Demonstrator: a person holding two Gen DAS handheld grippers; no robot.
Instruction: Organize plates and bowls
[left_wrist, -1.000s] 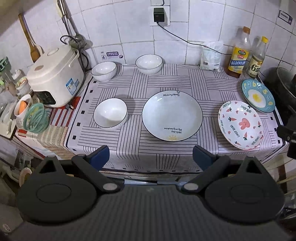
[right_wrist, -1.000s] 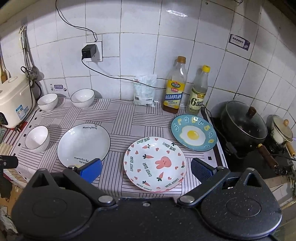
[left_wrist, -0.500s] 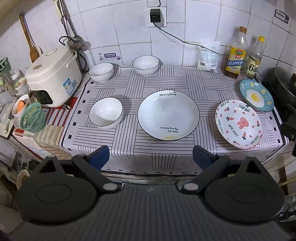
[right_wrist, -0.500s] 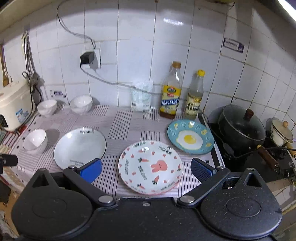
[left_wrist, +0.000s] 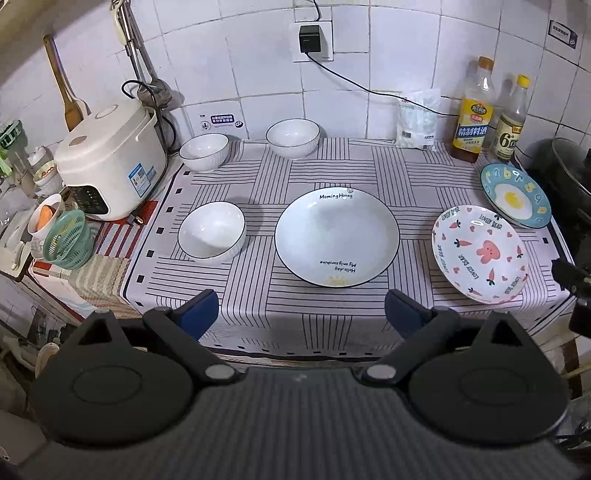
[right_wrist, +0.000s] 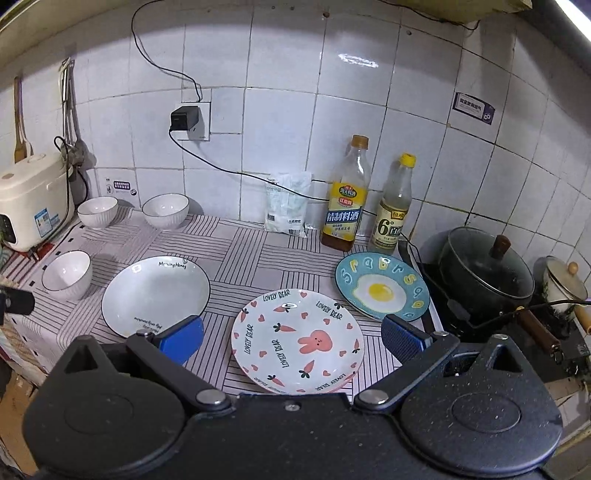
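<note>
My left claw (left_wrist: 301, 314) spread wide, empty, near big white "Morning Honey" ceramic plate (left_wrist: 336, 238). My right claw (right_wrist: 291, 338) likewise wide, above pink rabbit-print plate (right_wrist: 297, 341).

My left cam: high, near counter's front edge, facing wall. My right cam: lower, further right. Both share white plate (left_wrist: 336, 238) (right_wrist: 155, 295), bunny plate (left_wrist: 480, 253) (right_wrist: 297, 339).

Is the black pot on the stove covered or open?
Covered. In the right wrist view the black pot has a glass lid seated on its rim, brown knob pointing up.
</note>
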